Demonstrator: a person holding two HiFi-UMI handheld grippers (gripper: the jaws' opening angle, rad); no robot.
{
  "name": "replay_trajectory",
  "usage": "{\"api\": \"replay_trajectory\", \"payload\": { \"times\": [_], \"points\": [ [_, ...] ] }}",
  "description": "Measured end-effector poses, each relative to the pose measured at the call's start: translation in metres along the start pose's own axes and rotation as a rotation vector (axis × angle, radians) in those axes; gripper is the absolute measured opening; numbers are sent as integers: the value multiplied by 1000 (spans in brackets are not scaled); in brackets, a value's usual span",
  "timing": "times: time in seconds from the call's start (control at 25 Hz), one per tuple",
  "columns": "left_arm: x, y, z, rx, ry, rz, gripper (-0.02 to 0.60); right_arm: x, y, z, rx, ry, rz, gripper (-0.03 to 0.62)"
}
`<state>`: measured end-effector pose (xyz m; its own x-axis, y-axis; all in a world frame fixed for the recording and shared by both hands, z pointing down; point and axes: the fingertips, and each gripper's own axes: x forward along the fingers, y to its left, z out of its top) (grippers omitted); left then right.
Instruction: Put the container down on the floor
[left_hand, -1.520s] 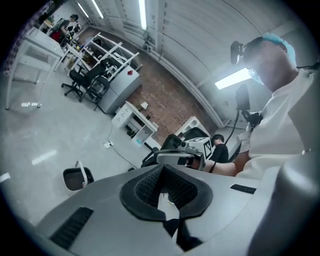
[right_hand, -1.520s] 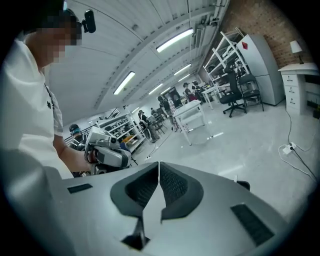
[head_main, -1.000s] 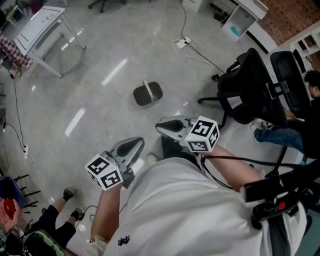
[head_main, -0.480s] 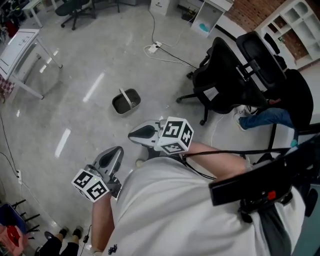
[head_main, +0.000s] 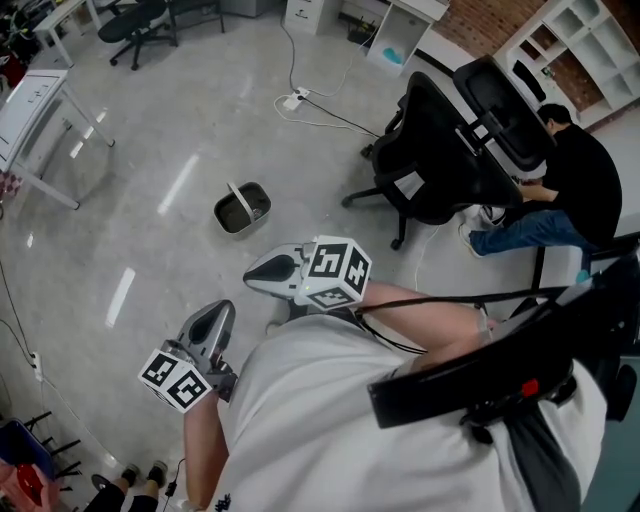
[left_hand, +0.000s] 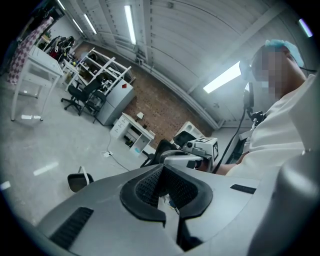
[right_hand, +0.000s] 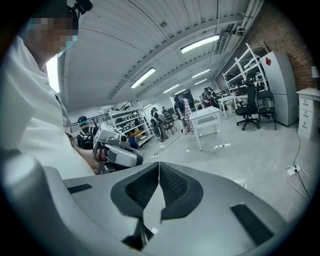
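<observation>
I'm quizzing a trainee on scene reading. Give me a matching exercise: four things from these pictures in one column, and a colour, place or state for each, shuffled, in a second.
1. container
2. left gripper
3. office chair
4. table

A. black, beside a seated person
B. white, at the head view's left edge
C. dark grey, standing on the floor
D. jaws shut, nothing held

Pairs: 1-C, 2-D, 3-A, 4-B

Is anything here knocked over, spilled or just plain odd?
Nothing is spilled or tipped. The only oddity: a small grey container stands upright alone on the open floor, and a loose cable trails beyond it.
</observation>
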<state>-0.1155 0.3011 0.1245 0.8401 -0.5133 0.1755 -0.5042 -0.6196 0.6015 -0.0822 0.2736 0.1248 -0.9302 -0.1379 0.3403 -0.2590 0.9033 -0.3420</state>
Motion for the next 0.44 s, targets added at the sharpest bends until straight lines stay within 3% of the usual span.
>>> {"api": "replay_trajectory", "payload": {
  "times": [0.44],
  "points": [
    [-10, 6, -3, -3, -12, 34, 9, -1, 6, -5, -14, 6, 2, 17]
  ]
}}
